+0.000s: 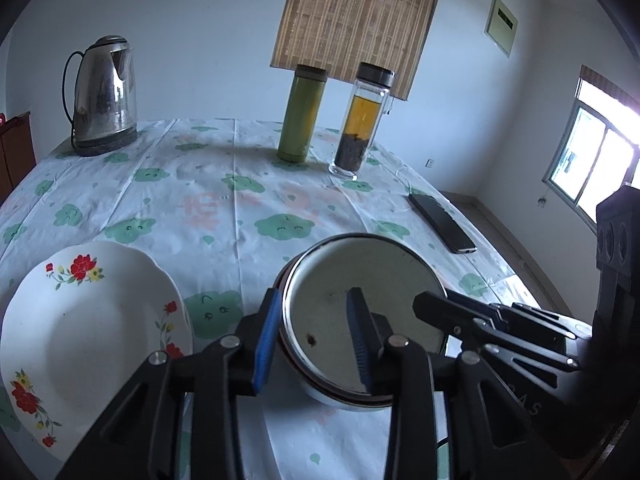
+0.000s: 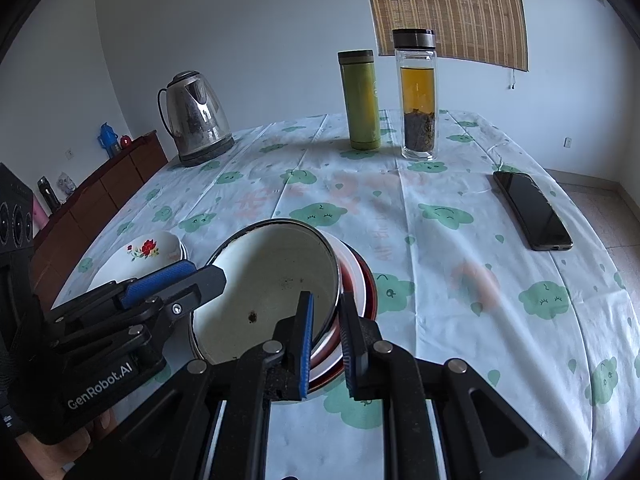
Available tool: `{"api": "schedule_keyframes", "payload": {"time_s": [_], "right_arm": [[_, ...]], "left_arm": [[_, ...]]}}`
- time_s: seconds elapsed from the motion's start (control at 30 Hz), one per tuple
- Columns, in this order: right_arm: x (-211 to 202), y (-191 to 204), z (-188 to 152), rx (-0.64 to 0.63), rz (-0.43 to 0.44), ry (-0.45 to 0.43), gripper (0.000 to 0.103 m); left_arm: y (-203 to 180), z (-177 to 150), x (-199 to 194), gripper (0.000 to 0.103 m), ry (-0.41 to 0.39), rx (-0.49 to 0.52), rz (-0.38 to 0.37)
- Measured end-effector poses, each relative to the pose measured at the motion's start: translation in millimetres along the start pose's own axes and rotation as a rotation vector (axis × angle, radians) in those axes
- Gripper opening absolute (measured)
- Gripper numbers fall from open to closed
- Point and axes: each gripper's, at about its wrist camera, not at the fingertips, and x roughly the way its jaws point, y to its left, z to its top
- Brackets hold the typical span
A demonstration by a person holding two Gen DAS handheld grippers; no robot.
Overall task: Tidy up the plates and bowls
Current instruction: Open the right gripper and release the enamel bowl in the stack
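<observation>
Cloud-print tablecloth (image 1: pixel 224 216), kettle (image 1: pixel 105 96), phone (image 2: pixel 532 210), pale walls.

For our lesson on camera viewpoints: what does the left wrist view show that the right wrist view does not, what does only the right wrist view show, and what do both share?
Only the left wrist view: a bright window on the right and a pale green wall panel.

Only the right wrist view: a brown cabinet carrying a blue bottle, and a red-rimmed dish under the tilted bowl.

Both: the enamel bowl, flowered plate, kettle, green flask, tea bottle, phone and patterned tablecloth.
</observation>
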Motion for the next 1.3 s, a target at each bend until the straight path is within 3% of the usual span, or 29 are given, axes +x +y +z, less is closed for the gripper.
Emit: {"api": "schedule_keyframes", "payload": {"time_s": [0.1, 0.23, 0.6, 0.67, 1.13, 1.3], "right_arm": [[0.0, 0.9, 0.1, -0.002, -0.003, 0.000, 0.015], [1.2, 1.4, 0.7, -0.005, -0.013, 0.000, 0.015], [1.2, 1.9, 0.9, -0.022, -0.049, -0.019, 0.016], [0.7, 2.6, 1.2, -0.033, -0.074, -0.025, 0.021], [-0.7, 3.4, 2.3, -0.036, -0.059, -0.030, 0.023], [-1.6, 3.8, 1.9, -0.046, -0.056, -0.035, 0.023]], "left_arm": [[0.5, 0.3, -1.0, 0.034, -0.004, -0.004, -0.002], [1.7, 0.3, -1.9, 0.044, -0.012, -0.012, 0.004], [2.6, -0.1, -1.7, 0.047, -0.006, -0.013, 0.006], [2.9, -0.1, -1.3, 0.049, -0.007, -0.015, 0.009], [3.1, -2.0, 1.5, 0.049, -0.001, -0.013, 0.013], [2.4, -3.1, 2.3, 0.055, 0.001, -0.006, 0.018]]}}
